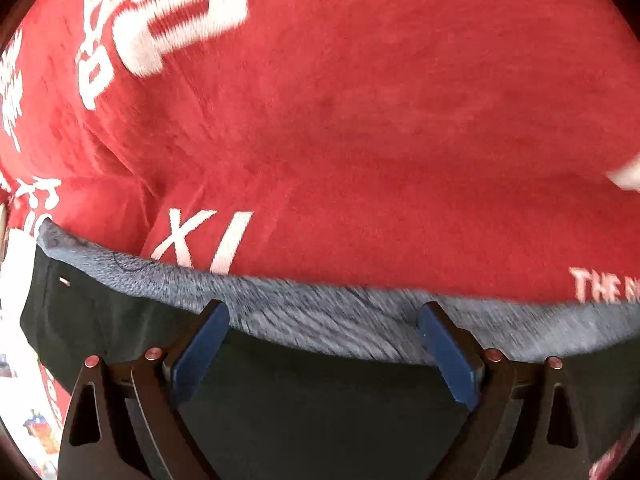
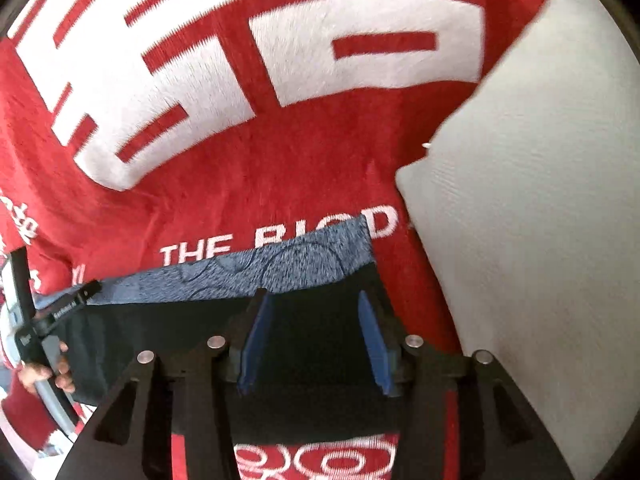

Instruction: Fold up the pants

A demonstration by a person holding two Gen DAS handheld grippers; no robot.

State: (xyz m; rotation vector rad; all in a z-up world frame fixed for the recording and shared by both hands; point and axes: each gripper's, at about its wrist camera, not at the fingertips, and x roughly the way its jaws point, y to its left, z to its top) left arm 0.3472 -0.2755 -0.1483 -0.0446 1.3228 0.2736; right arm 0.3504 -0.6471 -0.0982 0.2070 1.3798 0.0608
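Note:
The pants are black [image 1: 320, 400] with a blue-grey heathered waistband [image 1: 328, 312] and lie on a red blanket with white lettering. My left gripper [image 1: 324, 316] is open, its blue pads [image 1: 200, 348] wide apart over the waistband edge. In the right wrist view the same pants [image 2: 316, 344] show with the waistband [image 2: 280, 264] at their far edge. My right gripper [image 2: 316, 300] is open, its blue pads [image 2: 372, 344] straddling the black cloth near the waistband's right corner. The left gripper's black body [image 2: 60, 312] sits at the waistband's left end.
The red blanket [image 1: 360, 120] covers the whole surface, also in the right wrist view [image 2: 280, 184]. A pale grey pillow [image 2: 520, 220] lies right of the pants. A hand [image 2: 44, 372] holds the left gripper at the far left.

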